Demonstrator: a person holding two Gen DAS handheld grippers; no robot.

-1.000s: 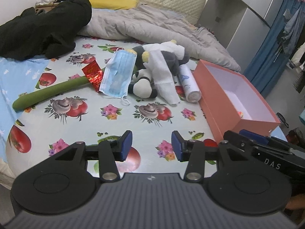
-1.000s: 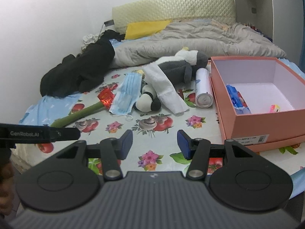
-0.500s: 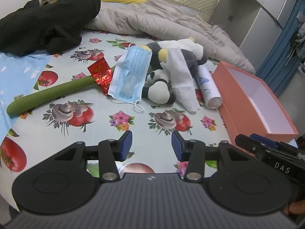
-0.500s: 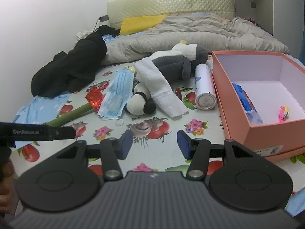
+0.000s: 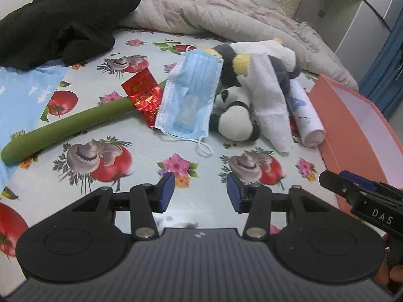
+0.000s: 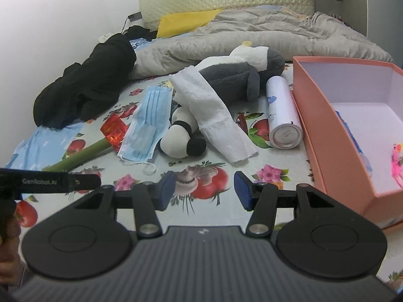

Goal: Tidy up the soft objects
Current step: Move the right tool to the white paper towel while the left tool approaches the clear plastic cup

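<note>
A pile lies mid-bed: a blue face mask, a small panda plush, a white towel draped over a grey and white plush, and a white spray can. The pink box stands to the right, with a blue packet and a pink item inside. My left gripper hovers open and empty in front of the mask. The right gripper is also open and empty, short of the towel's end.
A long green stalk and a red foil packet lie left of the mask. Black clothing and a grey quilt fill the back of the bed. A blue sheet is at the left edge.
Both grippers have moved forward and down toward the pile, so the mask, plush toys and box appear larger and closer. Their jaws stayed equally apart.
</note>
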